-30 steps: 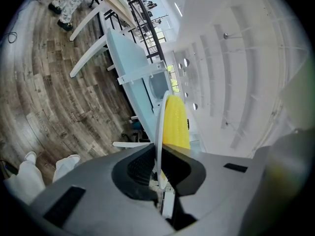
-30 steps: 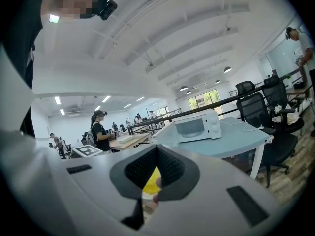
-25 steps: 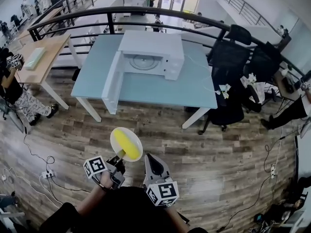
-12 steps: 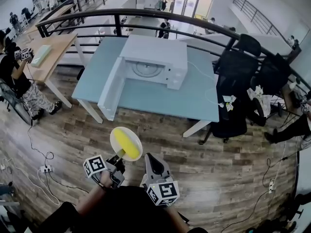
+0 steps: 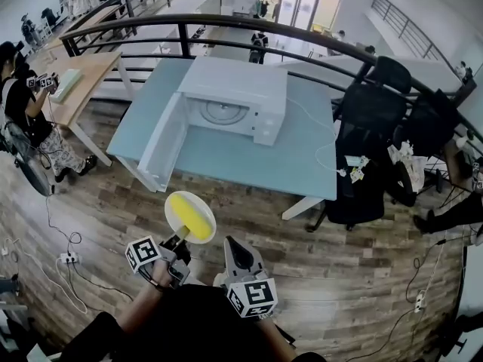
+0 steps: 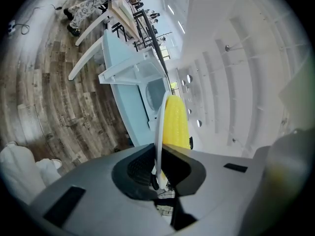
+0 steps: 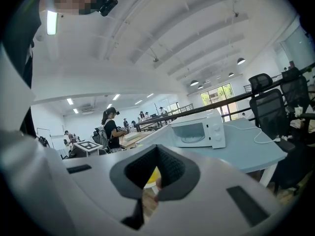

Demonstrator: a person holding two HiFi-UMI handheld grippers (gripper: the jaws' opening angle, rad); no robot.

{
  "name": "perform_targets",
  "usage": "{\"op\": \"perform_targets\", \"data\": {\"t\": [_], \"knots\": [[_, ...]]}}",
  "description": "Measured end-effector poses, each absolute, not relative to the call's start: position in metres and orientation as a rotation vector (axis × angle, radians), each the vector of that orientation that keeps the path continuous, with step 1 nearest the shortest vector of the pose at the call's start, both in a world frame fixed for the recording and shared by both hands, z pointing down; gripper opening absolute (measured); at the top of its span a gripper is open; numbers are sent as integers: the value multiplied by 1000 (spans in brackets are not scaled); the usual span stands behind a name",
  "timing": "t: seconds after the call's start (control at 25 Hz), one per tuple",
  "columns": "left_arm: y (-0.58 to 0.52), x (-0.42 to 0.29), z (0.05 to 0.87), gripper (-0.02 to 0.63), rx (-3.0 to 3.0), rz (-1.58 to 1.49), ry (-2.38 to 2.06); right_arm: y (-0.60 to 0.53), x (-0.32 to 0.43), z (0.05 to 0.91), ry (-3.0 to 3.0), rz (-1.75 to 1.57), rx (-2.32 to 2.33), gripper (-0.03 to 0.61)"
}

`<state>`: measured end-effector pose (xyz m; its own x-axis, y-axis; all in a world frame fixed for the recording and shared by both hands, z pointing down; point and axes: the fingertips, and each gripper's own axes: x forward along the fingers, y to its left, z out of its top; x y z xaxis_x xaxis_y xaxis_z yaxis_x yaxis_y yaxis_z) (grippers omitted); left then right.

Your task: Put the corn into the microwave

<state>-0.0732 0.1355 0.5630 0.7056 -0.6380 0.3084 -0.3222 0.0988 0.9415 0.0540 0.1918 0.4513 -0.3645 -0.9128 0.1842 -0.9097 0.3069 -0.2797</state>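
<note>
Head view: left gripper [image 5: 179, 241] pinches plate [image 5: 175, 202] by rim, kept level so corn [image 5: 193, 219] on it won't roll; microwave [image 5: 234, 96] on table [image 5: 249, 161] well ahead, door open. Left gripper view: jaws clamped on plate edge. Right gripper view: right gripper [image 7: 156, 181] jaws together, empty; prob. spare for the door.

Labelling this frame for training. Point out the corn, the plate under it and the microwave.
corn [image 5: 195, 219]: head view, middle of the yellow cob.
plate [image 5: 173, 207]: head view, bare left rim.
microwave [image 5: 235, 80]: head view, white top panel.

All three views face the distant microwave [image 5: 241, 89].
</note>
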Motion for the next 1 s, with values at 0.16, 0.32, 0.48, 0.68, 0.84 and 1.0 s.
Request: {"op": "perform_targets", "data": {"t": [0.16,0.32,0.48,0.68,0.84,1.0], "knots": [[130,-61,564,26,1500,-297,-841,187,68,454,2542,-532,-1742,8],[129,-50,565,26,1487,-305,-844,186,78,455,2546,-528,-1730,8],[125,-43,563,26,1489,-312,-846,184,88,455,2539,-531,-1734,8],[121,-38,562,26,1487,-319,-850,183,96,456,2524,-535,-1742,8],[115,-35,565,26,1481,-321,-859,181,103,459,2521,-538,-1752,8],[108,-30,570,26,1476,-322,-862,177,113,461,2509,-534,-1774,8]]}}
